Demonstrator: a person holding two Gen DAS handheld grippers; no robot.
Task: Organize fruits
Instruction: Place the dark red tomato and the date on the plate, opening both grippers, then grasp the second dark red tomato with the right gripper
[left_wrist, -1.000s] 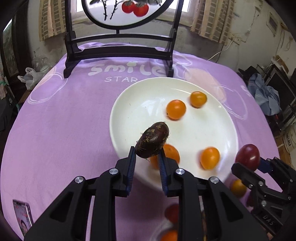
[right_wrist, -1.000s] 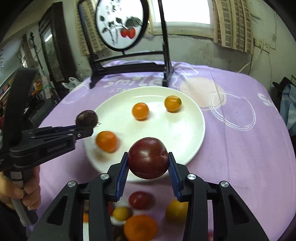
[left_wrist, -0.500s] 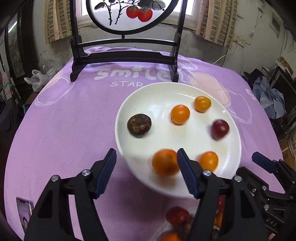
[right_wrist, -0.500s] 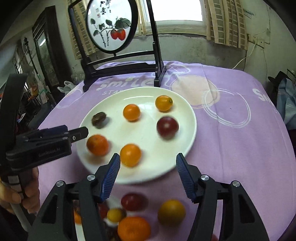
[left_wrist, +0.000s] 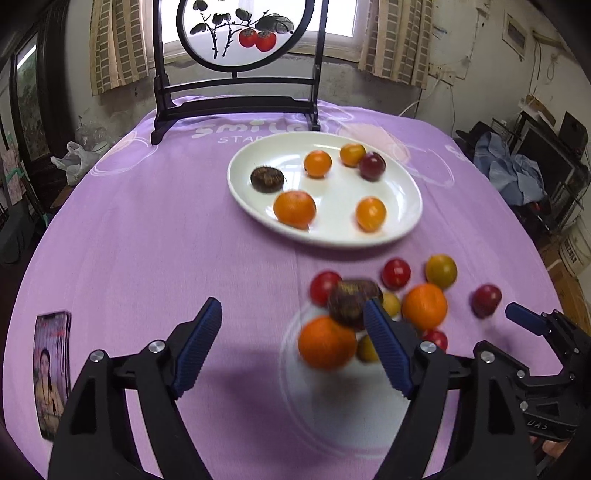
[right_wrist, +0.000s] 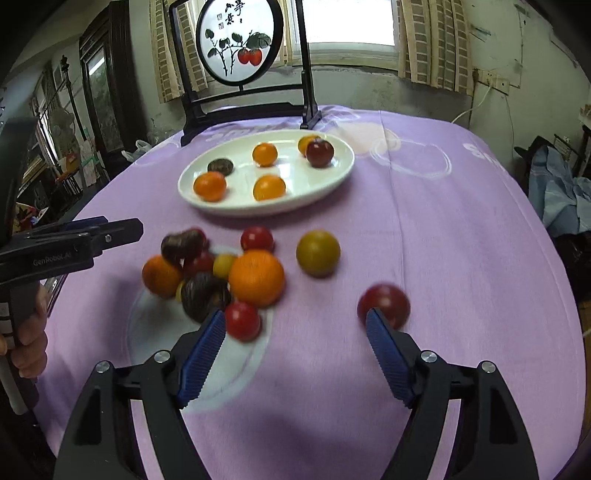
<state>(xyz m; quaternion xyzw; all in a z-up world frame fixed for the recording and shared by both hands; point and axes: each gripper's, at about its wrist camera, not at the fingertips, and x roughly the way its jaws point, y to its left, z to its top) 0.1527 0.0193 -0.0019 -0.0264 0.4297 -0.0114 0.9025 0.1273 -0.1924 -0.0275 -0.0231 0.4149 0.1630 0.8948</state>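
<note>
The left gripper (left_wrist: 291, 332) is hovering over the purple tabletop (left_wrist: 155, 229); its jaws are spreading wider and pinching nothing, with only bare cloth showing between them. The right gripper (right_wrist: 295, 339) is likewise widening its jaws and gripping nothing; a small red fruit (right_wrist: 242, 320) is lying just past its left fingertip and a dark red plum (right_wrist: 384, 304) just past its right one.

The white plate (left_wrist: 332, 236) is sitting further back on the tabletop, carrying six fruits: a brown rough-skinned fruit (left_wrist: 266, 178), a large orange (left_wrist: 294, 209), three smaller orange fruits and a dark red plum (left_wrist: 372, 166) resting against one of them near the far rim.

The remaining fruit is lying in a loose cluster (right_wrist: 221, 273) nearer the grippers, partly on a pale printed circle on the cloth. A yellow-green fruit (right_wrist: 317, 253) is lying apart from the cluster, to its right.

A phone (left_wrist: 51, 373) is lying flat near the tabletop's left edge. A framed round screen (left_wrist: 242, 35) is standing behind the plate.
</note>
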